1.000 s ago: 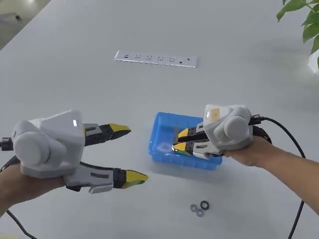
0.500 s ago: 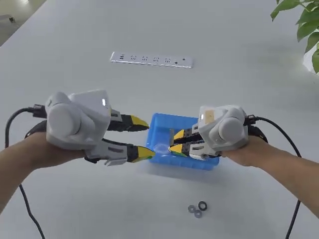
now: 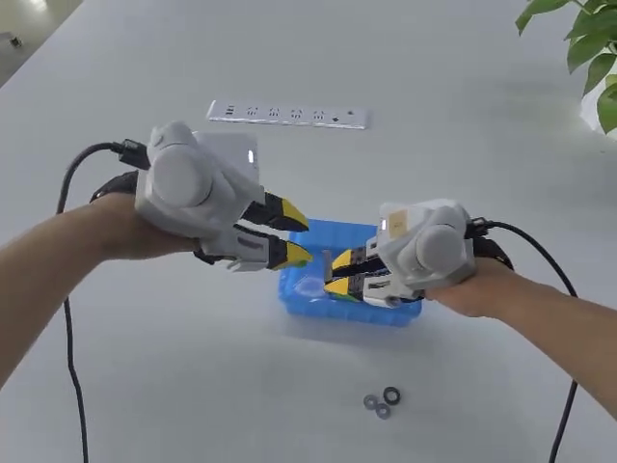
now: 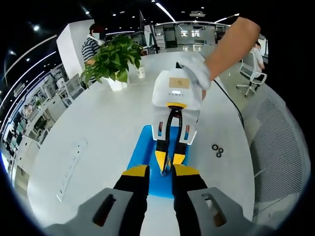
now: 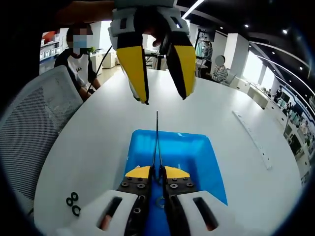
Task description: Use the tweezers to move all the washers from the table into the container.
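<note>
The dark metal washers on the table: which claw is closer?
Right. The right claw, gripping metal tweezers over the blue plastic container, is beyond the washers; the left claw hovers at the container's far side.

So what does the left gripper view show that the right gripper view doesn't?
Left gripper view, not the right: the big potted plant on the table and the hand holding the right gripper. Right gripper view, not the left: the tweezers seen along their thin length, clamped in that gripper, pointing toward the open left gripper. Both: the blue container, three washers on the table, the power strip.
</note>
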### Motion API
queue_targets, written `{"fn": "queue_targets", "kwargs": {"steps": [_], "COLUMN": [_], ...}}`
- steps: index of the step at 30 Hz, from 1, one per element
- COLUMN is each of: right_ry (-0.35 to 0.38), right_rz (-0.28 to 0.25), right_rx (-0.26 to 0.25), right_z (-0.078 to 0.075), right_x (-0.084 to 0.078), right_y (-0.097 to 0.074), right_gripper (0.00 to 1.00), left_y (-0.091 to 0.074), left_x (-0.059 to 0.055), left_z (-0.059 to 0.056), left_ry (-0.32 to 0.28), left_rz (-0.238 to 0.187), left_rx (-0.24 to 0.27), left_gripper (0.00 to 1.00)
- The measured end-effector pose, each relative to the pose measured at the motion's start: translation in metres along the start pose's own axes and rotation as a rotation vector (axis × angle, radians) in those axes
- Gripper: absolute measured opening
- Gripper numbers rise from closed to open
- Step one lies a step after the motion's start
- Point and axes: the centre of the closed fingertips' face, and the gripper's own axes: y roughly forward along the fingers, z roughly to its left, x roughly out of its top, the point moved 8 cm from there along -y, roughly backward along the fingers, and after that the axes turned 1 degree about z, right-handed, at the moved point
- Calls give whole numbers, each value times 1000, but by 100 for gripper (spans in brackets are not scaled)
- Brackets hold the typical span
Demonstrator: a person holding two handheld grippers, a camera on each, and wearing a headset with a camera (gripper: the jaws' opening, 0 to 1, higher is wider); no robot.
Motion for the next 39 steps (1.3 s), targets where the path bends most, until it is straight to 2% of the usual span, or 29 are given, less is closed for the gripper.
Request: {"fn": "queue_targets", "kwargs": {"steps": [7,12,18,22,34,39], "right_ry": [0,-5,-1,1,-7,-1], "right_rz": [4,7,7,5,9,5], "right_rx": [1,2,0,-3,-4,-12], "right_z": [-1,-1,-1,-2,-2,-2], "right_x": [0,1,1,1,0,1], "right_y": [0,1,1,0,0,-4], "right_gripper": [8,8,8,8,11,14], "left_y": [8,15,21,22,23,24], "left_x": [11,14,14,14,15,16], "left_z": [3,3,3,3,3,4], "left_ry": [49,75,103,116,130,133], "left_rz": [41,74,103,109,116,121], "left_rx": [-94,-150,-186,-196,-218,-224], "left_gripper": [19,15,10,5,5,5]}}
